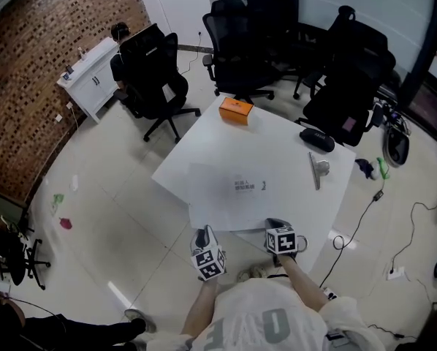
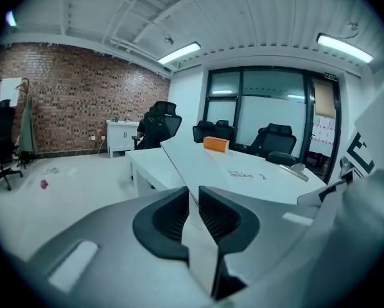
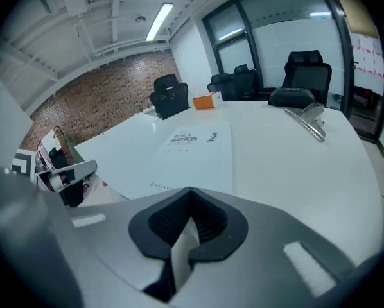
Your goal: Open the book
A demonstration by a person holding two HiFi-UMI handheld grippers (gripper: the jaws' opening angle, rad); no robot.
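I see the book (image 1: 227, 199) lying flat and shut on the white table (image 1: 277, 141), close to the near edge, right in front of both claws. Its cover is white with two short lines of dark print and a tiny dark mark beside them. The print is too small for me to read in any view. My right claw (image 3: 191, 213) is shut tight, with its tips at the book's near edge. A thin white sliver shows below where the pads meet, and I cannot tell what it is. My left claw (image 2: 192, 205) is open just a crack, by the book's near left corner. A white strip shows in the crack, and I cannot tell if it is the book's edge or only something pale behind. Farther back on the table sit an orange box (image 1: 235, 110), a black case (image 1: 317, 139) and a shiny metal clip (image 1: 318, 172). Any label on them is too small to read. The person's hands are hidden behind the marker cubes (image 1: 210, 262). The grey letters on the person's top (image 1: 266, 320) are cut off at the bottom of the head view.
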